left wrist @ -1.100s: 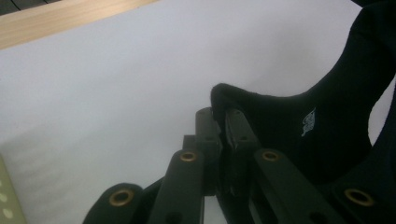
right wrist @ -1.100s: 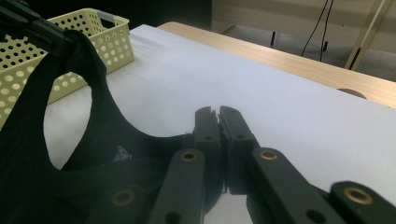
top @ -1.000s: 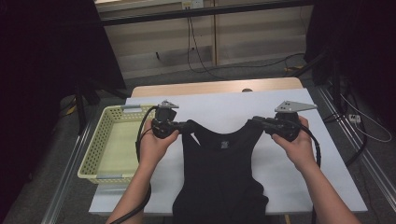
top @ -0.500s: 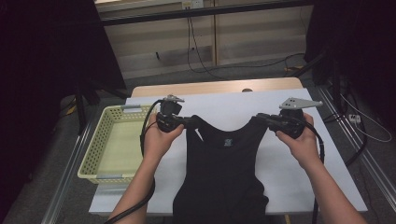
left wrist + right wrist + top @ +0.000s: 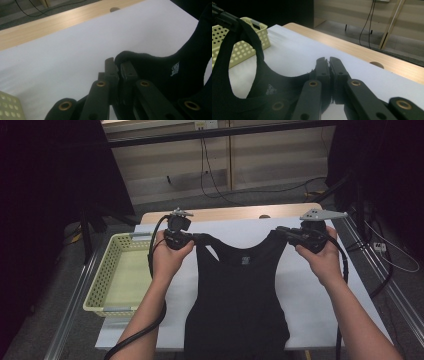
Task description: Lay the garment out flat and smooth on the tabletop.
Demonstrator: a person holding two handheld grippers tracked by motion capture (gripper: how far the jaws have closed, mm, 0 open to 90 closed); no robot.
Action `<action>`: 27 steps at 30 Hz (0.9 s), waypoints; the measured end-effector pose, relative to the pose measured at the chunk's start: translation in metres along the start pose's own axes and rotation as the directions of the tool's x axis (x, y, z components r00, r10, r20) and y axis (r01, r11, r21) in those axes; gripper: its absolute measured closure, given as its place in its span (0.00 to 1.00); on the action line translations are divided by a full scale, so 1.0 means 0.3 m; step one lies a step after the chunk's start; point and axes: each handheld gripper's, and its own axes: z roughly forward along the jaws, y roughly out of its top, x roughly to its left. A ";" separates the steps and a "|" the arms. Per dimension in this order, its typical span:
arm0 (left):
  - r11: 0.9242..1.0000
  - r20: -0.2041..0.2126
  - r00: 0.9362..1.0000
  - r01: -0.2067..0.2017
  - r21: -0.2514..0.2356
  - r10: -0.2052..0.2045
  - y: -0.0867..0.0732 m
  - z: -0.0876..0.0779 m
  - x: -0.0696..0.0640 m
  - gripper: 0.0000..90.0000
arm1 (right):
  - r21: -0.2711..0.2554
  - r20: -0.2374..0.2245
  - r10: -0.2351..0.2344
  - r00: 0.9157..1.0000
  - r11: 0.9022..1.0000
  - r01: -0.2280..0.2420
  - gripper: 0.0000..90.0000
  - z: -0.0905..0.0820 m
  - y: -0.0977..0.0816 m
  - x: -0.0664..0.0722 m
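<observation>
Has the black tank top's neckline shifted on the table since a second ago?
Yes. The black tank top, pinched at its straps by both hand-held grippers, now sits higher in the high view, its shoulders nearer the table's wooden far edge.

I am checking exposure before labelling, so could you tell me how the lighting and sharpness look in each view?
High view: dim, its sides nearly black; the black tank top loses fold detail against the white table cover. Left gripper view: even light, jaws soft and close. Right gripper view: dark background, the yellow basket slightly blurred.
</observation>
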 end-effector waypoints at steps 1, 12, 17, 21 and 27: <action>1.000 -0.002 1.000 0.002 0.000 -0.002 0.007 0.000 0.002 0.96 | -0.004 0.006 0.004 1.000 1.000 -0.004 0.97 0.002 0.006 -0.003; 1.000 -0.043 0.999 -0.014 -0.026 0.013 0.179 0.070 0.039 0.96 | -0.043 0.108 0.033 0.994 0.999 -0.028 0.97 0.099 0.159 -0.083; 0.999 -0.044 0.998 0.046 0.030 -0.045 0.153 0.185 0.084 0.73 | 0.012 0.157 0.051 0.986 0.999 -0.053 0.77 0.173 0.149 -0.123; 0.996 -0.037 0.997 0.065 0.062 -0.063 0.079 0.248 0.107 0.31 | 0.078 0.192 0.019 0.981 0.996 -0.034 0.40 0.206 0.087 -0.106; 0.997 -0.019 1.000 0.017 0.079 -0.015 0.014 0.240 0.084 0.21 | 0.121 0.146 0.003 0.989 0.992 -0.021 0.29 0.176 -0.005 -0.077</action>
